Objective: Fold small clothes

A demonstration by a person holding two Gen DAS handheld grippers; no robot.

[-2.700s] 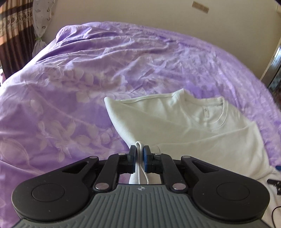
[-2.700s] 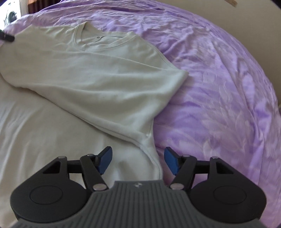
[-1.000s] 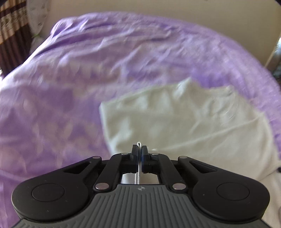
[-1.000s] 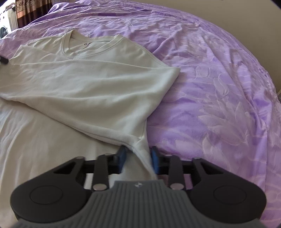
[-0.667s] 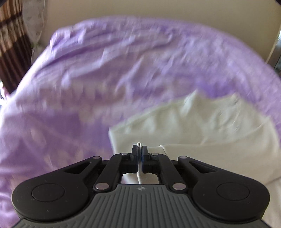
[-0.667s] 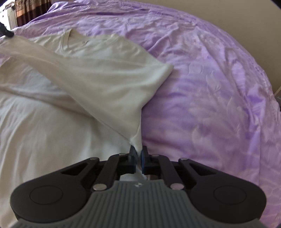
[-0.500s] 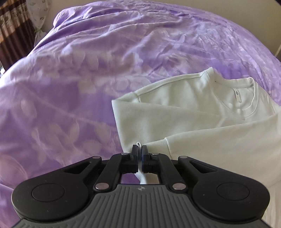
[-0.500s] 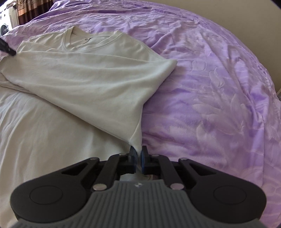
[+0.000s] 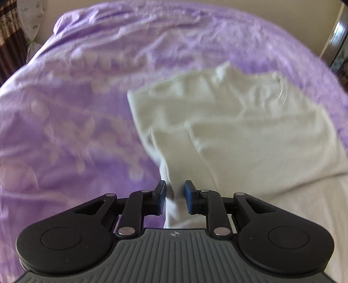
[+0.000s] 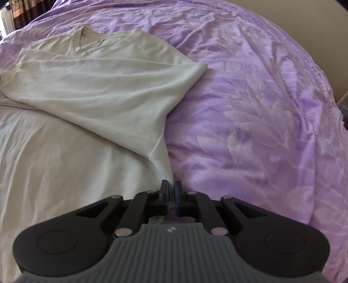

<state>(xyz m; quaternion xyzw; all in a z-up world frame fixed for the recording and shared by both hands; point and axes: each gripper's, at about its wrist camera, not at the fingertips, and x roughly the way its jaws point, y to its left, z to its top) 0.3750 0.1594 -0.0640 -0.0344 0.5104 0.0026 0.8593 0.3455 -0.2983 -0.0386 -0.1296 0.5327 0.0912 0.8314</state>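
Note:
A cream long-sleeved shirt (image 9: 250, 135) lies on the purple bedspread (image 9: 76, 108), collar away from me, with a sleeve folded across its chest. The left wrist view is blurred. My left gripper (image 9: 175, 191) sits at the shirt's left side edge. Its jaws are opening, with a ridge of cloth loose between the blue pads and not pressed by them. In the right wrist view the shirt (image 10: 97, 91) fills the left half. My right gripper (image 10: 171, 187) is shut on the shirt's right side edge, below the folded sleeve.
The flower-patterned bedspread (image 10: 250, 108) stretches wide to the right of the shirt. A brown curtain (image 9: 8, 43) hangs at the far left, a pale wall (image 9: 282, 17) stands behind the bed, and dark furniture (image 9: 337, 39) shows at the right edge.
My left jaws, shut on the cloth a moment ago, have parted and the fabric has slackened. My right jaws closed on the side edge a second ago and still hold it.

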